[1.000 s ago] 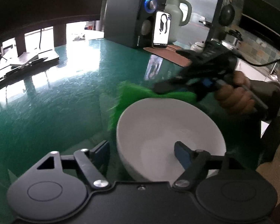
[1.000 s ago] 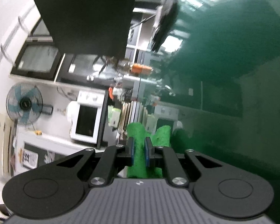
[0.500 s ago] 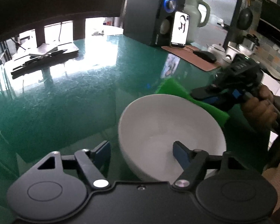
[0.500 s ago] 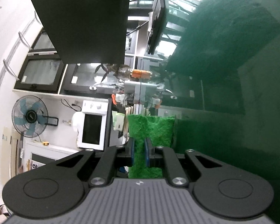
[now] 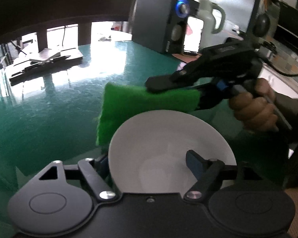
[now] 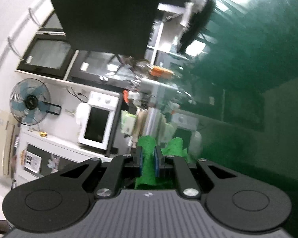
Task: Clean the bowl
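Observation:
A white bowl (image 5: 168, 150) is held by its rim in my left gripper (image 5: 149, 162), one finger inside and one outside, above the green table (image 5: 49, 107). My right gripper (image 6: 148, 159) is shut on a green scouring pad (image 6: 148, 154). In the left wrist view the pad (image 5: 129, 103) hangs over the bowl's far left rim, with the right gripper (image 5: 188, 81) just behind the bowl. Whether the pad touches the bowl is hidden by the rim.
A black speaker (image 5: 161, 19), a phone (image 5: 192, 33) and a pale green kettle (image 5: 210, 15) stand at the table's far side. A flat black item (image 5: 43, 63) lies at the far left. The right wrist view shows a microwave (image 6: 97, 125) and a fan (image 6: 29, 101).
The right gripper with the pad swung away to the right of the bowl, then came back over the bowl's far left rim. The bowl stays in the left gripper.

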Tool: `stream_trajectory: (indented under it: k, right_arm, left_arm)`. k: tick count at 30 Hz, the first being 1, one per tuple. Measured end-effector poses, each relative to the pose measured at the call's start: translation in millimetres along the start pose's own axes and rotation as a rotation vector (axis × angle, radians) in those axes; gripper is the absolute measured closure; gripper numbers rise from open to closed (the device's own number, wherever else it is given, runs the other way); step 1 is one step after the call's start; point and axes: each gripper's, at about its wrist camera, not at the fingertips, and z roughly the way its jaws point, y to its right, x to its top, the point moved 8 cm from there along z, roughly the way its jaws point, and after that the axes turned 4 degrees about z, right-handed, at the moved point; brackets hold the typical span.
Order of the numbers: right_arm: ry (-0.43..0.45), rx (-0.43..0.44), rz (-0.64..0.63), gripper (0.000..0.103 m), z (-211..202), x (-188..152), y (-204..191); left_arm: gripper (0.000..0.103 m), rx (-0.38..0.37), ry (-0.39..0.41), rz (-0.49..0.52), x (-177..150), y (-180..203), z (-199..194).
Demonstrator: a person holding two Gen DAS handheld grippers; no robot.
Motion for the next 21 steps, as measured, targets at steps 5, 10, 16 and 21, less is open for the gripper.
stream_trajectory:
  k: [5, 10, 16, 21]
  right_arm:
    - [0.041, -0.111, -0.124, 0.091, -12.9, -7.4, -6.8]
    - [0.092, -0.129, -0.136, 0.091, -42.5, -24.8, -9.2]
    - [0.276, -0.184, -0.311, 0.091, -73.6, -13.5, -40.8]
    - [0.373, -0.419, -0.671, 0.091, -66.0, -16.1, -80.8]
  left_arm:
    - [0.012, 0.041, 0.001, -0.019, 3.0, -6.7, 4.0]
    - [0.011, 0.121, 0.021, -0.090, 4.4, -26.9, 2.2]
    - [0.011, 0.337, 0.058, -0.258, 8.2, -73.2, -3.2]
    - [0.010, 0.387, 0.090, -0.307, 10.2, -78.9, -2.0]
